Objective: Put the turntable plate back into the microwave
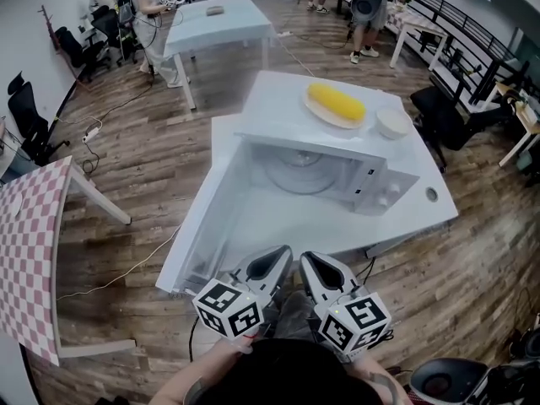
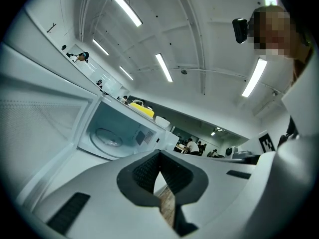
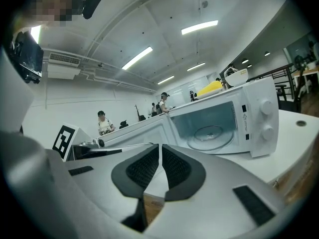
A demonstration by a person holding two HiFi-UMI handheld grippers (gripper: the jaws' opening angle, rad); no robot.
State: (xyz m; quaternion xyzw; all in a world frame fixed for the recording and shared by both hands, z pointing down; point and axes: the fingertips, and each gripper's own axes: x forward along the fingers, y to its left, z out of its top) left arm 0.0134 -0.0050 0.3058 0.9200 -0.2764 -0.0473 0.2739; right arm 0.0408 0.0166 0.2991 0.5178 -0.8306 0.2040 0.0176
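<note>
The white microwave [image 1: 371,184] stands on a white table [image 1: 439,213] with its door [image 1: 207,218] swung wide open to the left. The clear glass turntable plate [image 1: 297,172] lies flat on the floor of the cavity; it also shows in the left gripper view [image 2: 107,137] and the right gripper view [image 3: 212,133]. My left gripper [image 1: 280,256] and right gripper [image 1: 309,260] hover side by side at the table's near edge, well short of the microwave. Both are shut with nothing between the pads [image 2: 147,171] [image 3: 175,166].
On top of the microwave sit a yellow corn-shaped item [image 1: 336,103] on a plate and a white bowl [image 1: 392,122]. A checked table [image 1: 29,251] stands at the left. More tables, chairs and several people fill the back of the room.
</note>
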